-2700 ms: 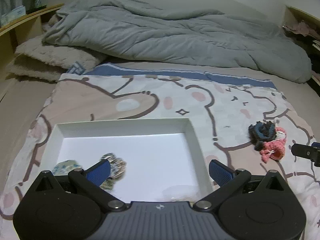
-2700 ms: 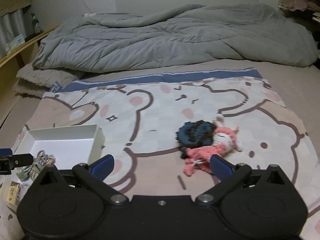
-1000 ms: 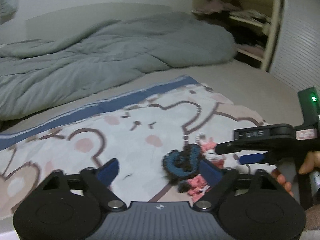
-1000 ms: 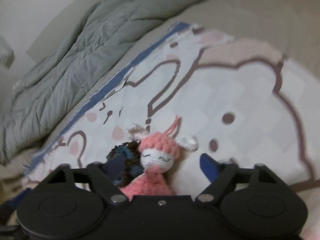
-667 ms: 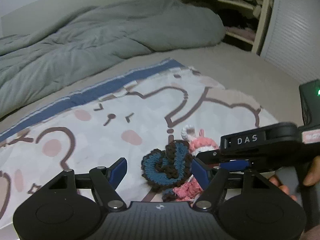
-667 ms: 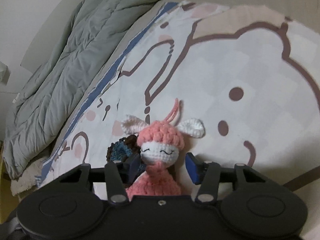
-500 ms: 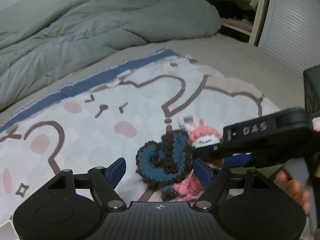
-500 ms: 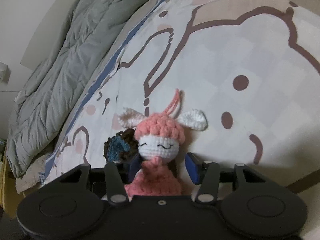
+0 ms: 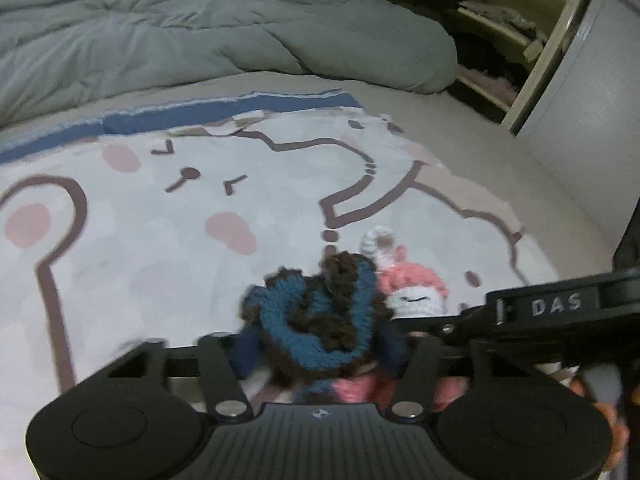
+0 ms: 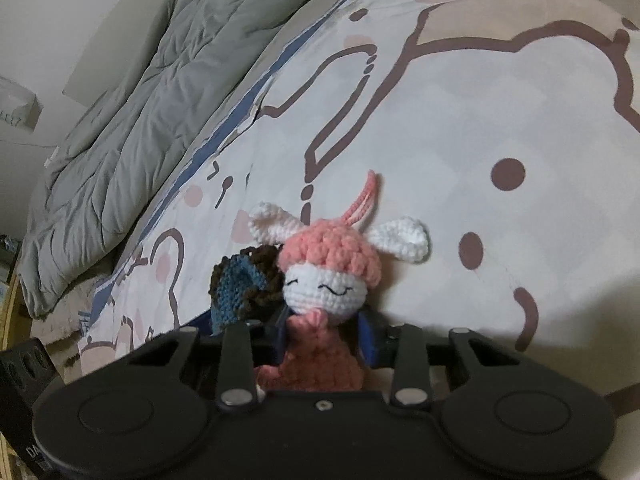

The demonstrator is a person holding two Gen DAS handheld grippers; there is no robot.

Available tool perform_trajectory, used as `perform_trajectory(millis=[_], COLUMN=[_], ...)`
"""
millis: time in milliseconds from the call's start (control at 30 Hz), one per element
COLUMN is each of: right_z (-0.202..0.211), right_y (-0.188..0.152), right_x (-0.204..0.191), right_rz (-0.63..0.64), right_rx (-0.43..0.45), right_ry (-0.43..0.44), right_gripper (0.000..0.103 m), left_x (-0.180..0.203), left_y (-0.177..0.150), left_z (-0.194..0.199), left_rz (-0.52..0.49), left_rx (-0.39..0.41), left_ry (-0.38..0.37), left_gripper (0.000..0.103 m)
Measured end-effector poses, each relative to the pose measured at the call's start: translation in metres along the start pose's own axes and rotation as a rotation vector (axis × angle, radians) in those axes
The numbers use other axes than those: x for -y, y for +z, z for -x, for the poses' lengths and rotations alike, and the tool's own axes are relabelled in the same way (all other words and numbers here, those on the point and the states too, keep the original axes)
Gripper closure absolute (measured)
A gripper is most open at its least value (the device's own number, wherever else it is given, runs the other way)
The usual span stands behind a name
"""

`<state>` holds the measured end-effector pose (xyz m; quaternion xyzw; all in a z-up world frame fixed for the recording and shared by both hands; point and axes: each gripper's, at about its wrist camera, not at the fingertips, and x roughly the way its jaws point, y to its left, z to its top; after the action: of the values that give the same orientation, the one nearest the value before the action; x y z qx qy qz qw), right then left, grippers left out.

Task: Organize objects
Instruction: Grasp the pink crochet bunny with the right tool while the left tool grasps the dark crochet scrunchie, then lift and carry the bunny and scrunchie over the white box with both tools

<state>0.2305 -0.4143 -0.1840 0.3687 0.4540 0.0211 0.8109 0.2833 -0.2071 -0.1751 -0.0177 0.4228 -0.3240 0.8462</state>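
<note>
A blue and brown crochet piece (image 9: 312, 320) lies on the bear-print blanket (image 9: 160, 240), touching a pink crochet doll (image 9: 416, 292) with a white face and white ears. My left gripper (image 9: 320, 354) is closing, and its blue pads press on both sides of the crochet piece. In the right wrist view the doll (image 10: 328, 280) sits upright between the blue pads. My right gripper (image 10: 325, 338) is closing on its neck and body. The crochet piece (image 10: 236, 284) lies just left of the doll's head.
A bunched grey duvet (image 9: 200, 32) fills the far side of the bed. An open shelf unit (image 9: 500, 40) with clothes stands at the right. A person's hand (image 9: 608, 420) holds the right tool. The blanket (image 10: 480, 120) stretches bare beyond the toys.
Both grippers came down onto the two toys and their jaws narrowed from wide apart to pressing. The left one swung away from the white box to the crochet piece.
</note>
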Motion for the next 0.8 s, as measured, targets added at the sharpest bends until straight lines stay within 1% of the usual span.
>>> perform_trajectory(millis=[100, 167, 267, 367, 533, 667, 800], right_z=[0.001, 0.003, 0.007, 0.014, 0.029, 0.045, 0.064], right_y=[0.000, 0.000, -0.001, -0.001, -0.003, -0.004, -0.009], right_x=[-0.001, -0.002, -0.006, -0.010, -0.017, -0.026, -0.039], right_rz=[0.005, 0.017, 0.032, 0.050, 0.081, 0.108, 0.162], right_rx=[0.000, 0.003, 0.013, 0.021, 0.026, 0.043, 0.060], right_ry=[0.002, -0.005, -0.015, -0.018, -0.015, -0.007, 0.000], right_gripper=[0.068, 0.069, 0.069, 0.069, 0.070, 0.070, 0.070], left_x=[0.006, 0.006, 0.007, 0.010, 0.012, 0.013, 0.014], left_y=[-0.001, -0.001, 0.000, 0.002, 0.005, 0.005, 0.002], left_z=[0.002, 0.005, 0.012, 0.024, 0.053, 0.081, 0.111], left_rz=[-0.038, -0.020, 0.002, 0.003, 0.032, 0.060, 0.093], left_rx=[0.004, 0.009, 0.021, 0.032, 0.064, 0.098, 0.135], left_ry=[0.009, 0.012, 0.025, 0.047, 0.071, 0.100, 0.127], left_gripper=[0.056, 0.060, 0.063, 0.065, 0.065, 0.065, 0.065])
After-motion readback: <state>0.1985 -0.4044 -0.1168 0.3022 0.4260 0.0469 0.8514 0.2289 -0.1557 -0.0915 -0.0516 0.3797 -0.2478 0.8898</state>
